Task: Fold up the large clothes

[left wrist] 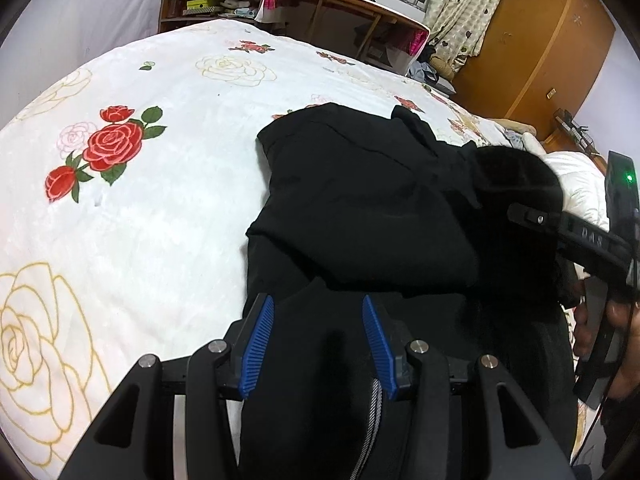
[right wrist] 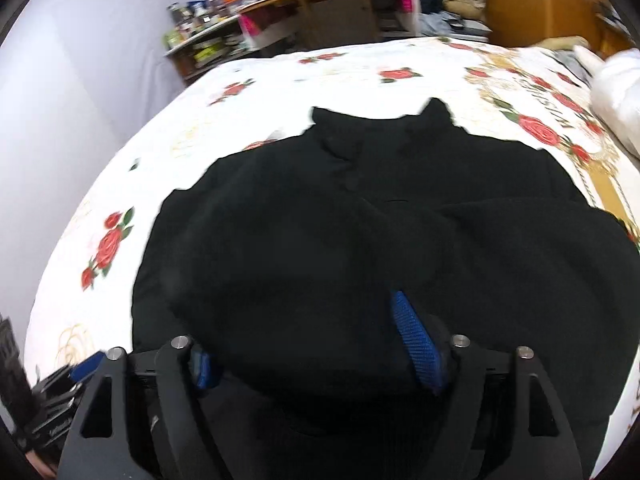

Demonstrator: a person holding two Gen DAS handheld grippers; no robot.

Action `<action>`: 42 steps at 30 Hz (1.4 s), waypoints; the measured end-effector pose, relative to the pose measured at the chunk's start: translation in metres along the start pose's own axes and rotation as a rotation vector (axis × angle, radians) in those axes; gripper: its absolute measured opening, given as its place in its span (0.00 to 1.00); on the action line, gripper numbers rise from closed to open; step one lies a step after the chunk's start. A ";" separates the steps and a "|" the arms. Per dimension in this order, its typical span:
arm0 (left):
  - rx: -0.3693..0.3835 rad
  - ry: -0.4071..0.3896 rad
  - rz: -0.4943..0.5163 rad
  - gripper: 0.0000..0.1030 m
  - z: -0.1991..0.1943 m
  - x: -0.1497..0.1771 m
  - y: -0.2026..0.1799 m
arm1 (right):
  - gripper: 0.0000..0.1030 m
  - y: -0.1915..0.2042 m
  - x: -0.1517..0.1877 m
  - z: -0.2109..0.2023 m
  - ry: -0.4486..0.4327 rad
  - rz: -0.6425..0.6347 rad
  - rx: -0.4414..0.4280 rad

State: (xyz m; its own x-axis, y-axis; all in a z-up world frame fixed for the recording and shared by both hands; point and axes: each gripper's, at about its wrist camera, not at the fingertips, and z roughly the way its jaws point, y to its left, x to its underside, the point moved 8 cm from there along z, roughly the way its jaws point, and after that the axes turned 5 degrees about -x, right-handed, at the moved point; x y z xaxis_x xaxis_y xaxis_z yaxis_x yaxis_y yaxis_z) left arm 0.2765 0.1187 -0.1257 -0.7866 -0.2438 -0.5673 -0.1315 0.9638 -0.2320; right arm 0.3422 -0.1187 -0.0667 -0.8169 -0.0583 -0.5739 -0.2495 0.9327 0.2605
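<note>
A large black garment (left wrist: pixel 380 208) with a zipper lies bunched on the white rose-print bed cover (left wrist: pixel 168 168). My left gripper (left wrist: pixel 318 320) is open, its blue pads (left wrist: pixel 258 344) wide apart over the garment's near hem, with black fabric and the zipper between the jaws. In the right wrist view the garment (right wrist: pixel 360 232) fills the middle. My right gripper (right wrist: pixel 316 340) is open, jaws wide, with a thick fold of black fabric bulging between them and hiding most of the left pad (right wrist: pixel 202 368). The right gripper also shows in the left wrist view (left wrist: pixel 532 216), at the garment's right side.
A wooden desk (left wrist: pixel 340 8) and cluttered shelves (left wrist: pixel 208 4) stand beyond the bed's far edge. A wooden wardrobe (left wrist: pixel 532 40) is at the far right. A white pillow (right wrist: pixel 616 88) lies at the bed's right side. A plain wall (right wrist: pixel 80 64) runs along the left.
</note>
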 end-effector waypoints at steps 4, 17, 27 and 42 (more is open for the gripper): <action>0.047 -0.006 -0.014 0.52 -0.005 -0.010 -0.013 | 0.74 0.014 0.002 -0.013 -0.015 -0.037 -0.052; 0.257 -0.004 -0.012 0.76 0.004 -0.056 -0.110 | 0.74 -0.038 0.015 -0.099 -0.149 0.007 -0.111; 0.269 0.187 0.070 0.18 0.089 -0.038 -0.175 | 0.74 -0.142 0.052 -0.103 -0.134 0.216 0.023; 0.091 0.047 0.097 0.08 0.101 -0.076 -0.133 | 0.27 -0.193 0.026 -0.065 -0.138 0.197 0.162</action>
State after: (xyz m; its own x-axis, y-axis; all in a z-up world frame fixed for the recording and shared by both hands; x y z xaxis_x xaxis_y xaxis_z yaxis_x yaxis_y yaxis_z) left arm 0.4145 -0.0020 -0.1317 -0.8205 -0.1430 -0.5534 -0.0003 0.9683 -0.2497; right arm 0.3355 -0.3230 -0.0811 -0.7600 0.1680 -0.6278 0.0017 0.9665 0.2566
